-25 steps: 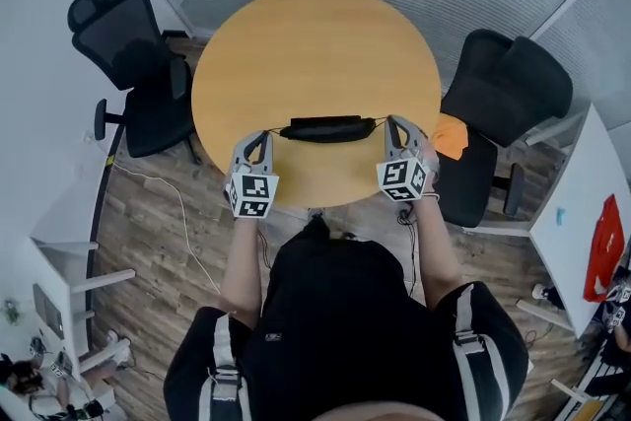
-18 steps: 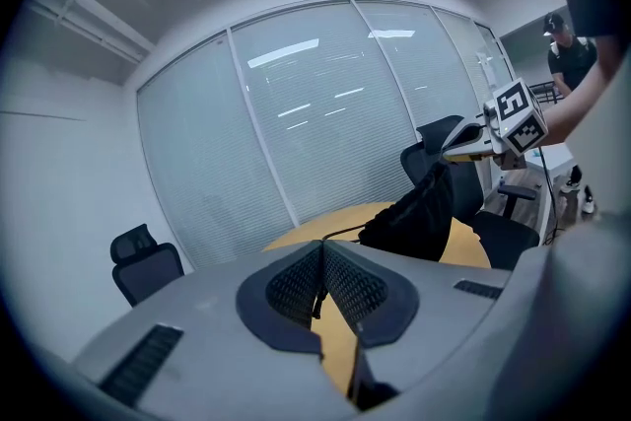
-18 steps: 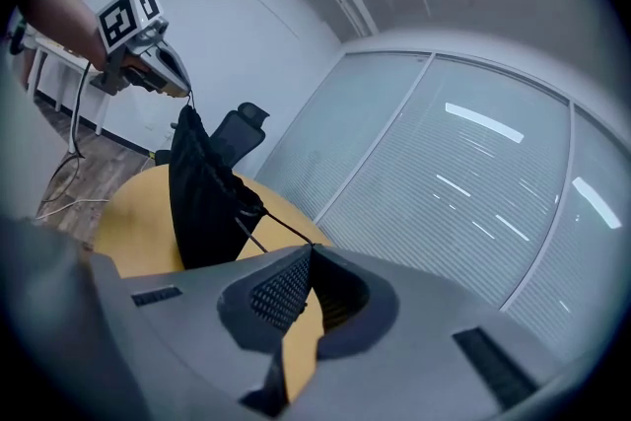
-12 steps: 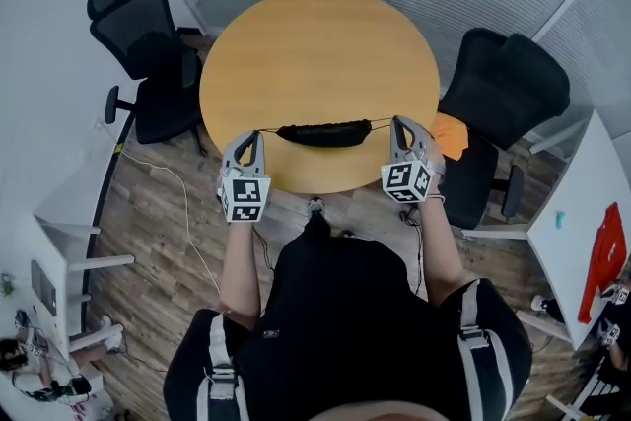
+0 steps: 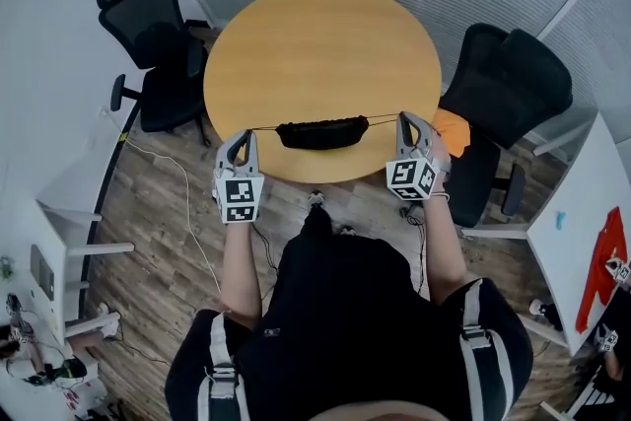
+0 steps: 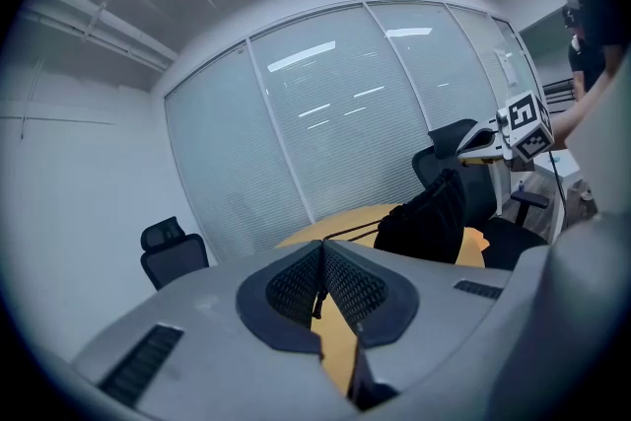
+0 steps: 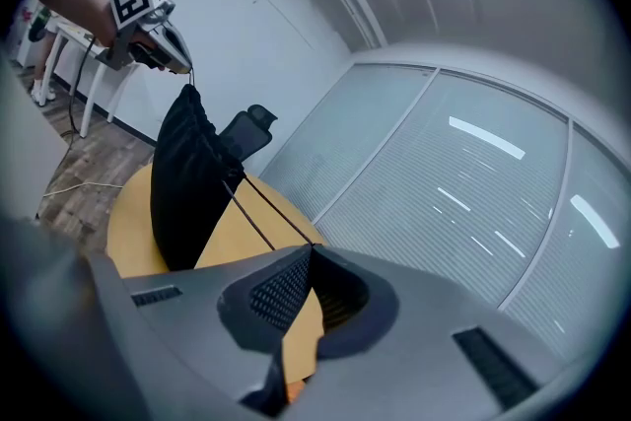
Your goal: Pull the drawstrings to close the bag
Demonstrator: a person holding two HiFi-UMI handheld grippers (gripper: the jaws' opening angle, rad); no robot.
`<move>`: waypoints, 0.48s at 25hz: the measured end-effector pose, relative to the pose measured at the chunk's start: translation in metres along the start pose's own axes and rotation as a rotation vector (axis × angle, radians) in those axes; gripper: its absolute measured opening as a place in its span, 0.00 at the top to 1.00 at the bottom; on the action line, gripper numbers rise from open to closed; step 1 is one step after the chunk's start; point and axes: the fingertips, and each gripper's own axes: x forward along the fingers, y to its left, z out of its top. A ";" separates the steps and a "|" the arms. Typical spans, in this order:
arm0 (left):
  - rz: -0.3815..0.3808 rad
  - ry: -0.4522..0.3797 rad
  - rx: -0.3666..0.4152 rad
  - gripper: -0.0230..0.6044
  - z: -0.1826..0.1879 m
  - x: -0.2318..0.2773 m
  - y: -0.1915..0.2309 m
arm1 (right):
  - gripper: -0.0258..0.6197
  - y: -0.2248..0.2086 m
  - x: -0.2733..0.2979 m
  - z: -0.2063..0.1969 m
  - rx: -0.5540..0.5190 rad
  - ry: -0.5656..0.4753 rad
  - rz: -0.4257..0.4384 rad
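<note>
Change: Against the view a second ago, the left gripper [image 5: 240,137] and the right gripper [image 5: 405,119] stand farther apart. More cord now shows on each side of the black fabric drawstring bag [image 5: 321,131], and the bag looks shorter and more bunched at its mouth.

Bag: It lies on the near part of the round light-wood table [image 5: 315,35], just inside the rim facing the person and between the two grippers. In the gripper views it appears to lift off the tabletop on its cords.

Left fingers: Clenched on the thin black left drawstring [image 5: 262,128], which passes between the ribbed pads [image 6: 296,283]. The bag lies well beyond the fingertips, joined to them only by taut cord.

Right fingers: Clamped tight on the right drawstring [image 5: 383,118], whose two strands run straight from the pinch point to the bag's gathered mouth. The bag is well apart from the pads.

Edges: Both sets of fingertips sit about at the table's near rim, and the gripper bodies hang outside it over the wood-plank floor [image 5: 168,242].

Room: The far half of the tabletop is bare. A black mesh office chair [image 5: 153,35] stands near the table on the left. A black padded office chair [image 5: 513,79] with an orange item [image 5: 455,133] on its seat is just beside the right gripper.
</note>
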 end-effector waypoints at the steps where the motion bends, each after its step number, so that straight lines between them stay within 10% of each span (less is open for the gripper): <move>1: 0.007 -0.001 -0.006 0.94 0.000 -0.002 0.001 | 0.87 -0.001 -0.001 -0.001 -0.002 0.000 -0.001; 12: 0.049 0.001 -0.062 0.94 -0.004 -0.011 0.011 | 0.87 -0.018 -0.007 -0.008 -0.019 0.007 -0.027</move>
